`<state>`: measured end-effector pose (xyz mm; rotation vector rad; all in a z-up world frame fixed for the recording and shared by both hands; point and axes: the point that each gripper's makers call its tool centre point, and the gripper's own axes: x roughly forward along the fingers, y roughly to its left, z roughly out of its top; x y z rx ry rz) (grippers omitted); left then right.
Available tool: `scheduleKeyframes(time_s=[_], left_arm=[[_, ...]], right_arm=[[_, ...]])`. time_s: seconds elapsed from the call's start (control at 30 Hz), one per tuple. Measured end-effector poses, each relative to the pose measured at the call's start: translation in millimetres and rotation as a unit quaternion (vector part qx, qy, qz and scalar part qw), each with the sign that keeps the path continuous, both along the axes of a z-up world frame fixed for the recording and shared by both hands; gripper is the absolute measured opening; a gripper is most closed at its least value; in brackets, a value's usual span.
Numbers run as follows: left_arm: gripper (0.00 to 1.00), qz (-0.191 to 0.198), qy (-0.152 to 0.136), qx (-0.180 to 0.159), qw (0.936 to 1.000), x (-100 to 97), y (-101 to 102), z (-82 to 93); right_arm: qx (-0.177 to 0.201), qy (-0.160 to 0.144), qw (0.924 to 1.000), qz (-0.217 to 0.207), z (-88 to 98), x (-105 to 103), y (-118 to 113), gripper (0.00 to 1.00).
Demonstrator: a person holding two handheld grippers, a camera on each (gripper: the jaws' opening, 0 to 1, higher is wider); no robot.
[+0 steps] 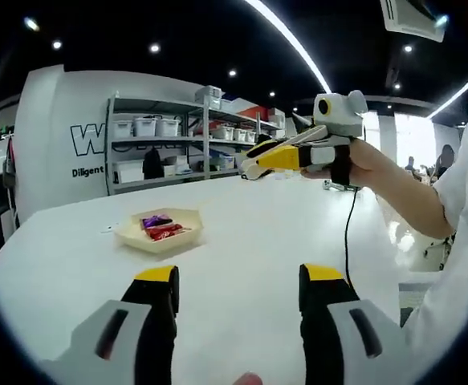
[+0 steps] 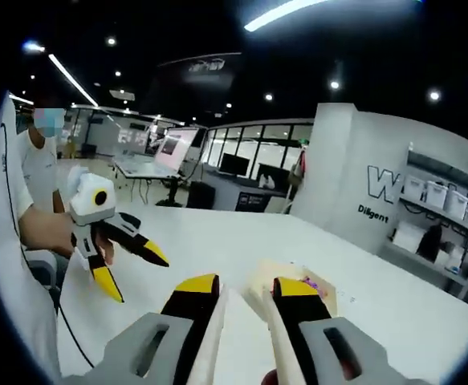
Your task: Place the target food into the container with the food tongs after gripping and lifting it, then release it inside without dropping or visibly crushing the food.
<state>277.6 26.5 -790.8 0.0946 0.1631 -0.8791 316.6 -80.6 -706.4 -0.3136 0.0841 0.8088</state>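
Indoors, a wide white table (image 1: 242,241) filled the lower part of the left gripper view. The left tongs (image 1: 238,289) rose from the bottom with their yellow-tipped black jaws wide apart and nothing between them, held above the bare tabletop. Ahead and to the left, well apart from them, a shallow pale tray (image 1: 160,230) sat on the table holding wrapped snacks (image 1: 161,227), one purple and one red. Up at the right, a hand (image 1: 362,164) held the right tongs (image 1: 254,167) in the air, their jaws nearly together. In the right gripper view, the right tongs (image 2: 246,287) showed only a narrow gap and held nothing; the tray (image 2: 294,285) lay just beyond their tips, blurred. At the left, the left tongs (image 2: 137,277) hung spread open over the table. Shelving with white bins (image 1: 157,127) stood behind.
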Motion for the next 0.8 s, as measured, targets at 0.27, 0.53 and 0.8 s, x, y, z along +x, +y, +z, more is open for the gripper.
scheduleKeyframes(time_s=[0.27, 0.53, 0.8], left_arm=[[0.61, 0.003, -0.007, -0.002, 1.0, -7.8, 1, 4.2], [0.61, 0.004, -0.011, 0.001, 0.9999, -12.5, 2, 6.0], [0.61, 0.011, -0.012, 0.0, 0.9999, -11.1, 5, 6.8]], right_arm=[[-0.009, 0.016, 0.9998, -0.004, 12.1, -29, -1, 0.2], [-0.02, 0.022, 0.9995, -0.006, 24.4, -54, -1, 0.2], [-0.042, 0.031, 0.9986, 0.0, 30.8, -73, 4, 0.2]])
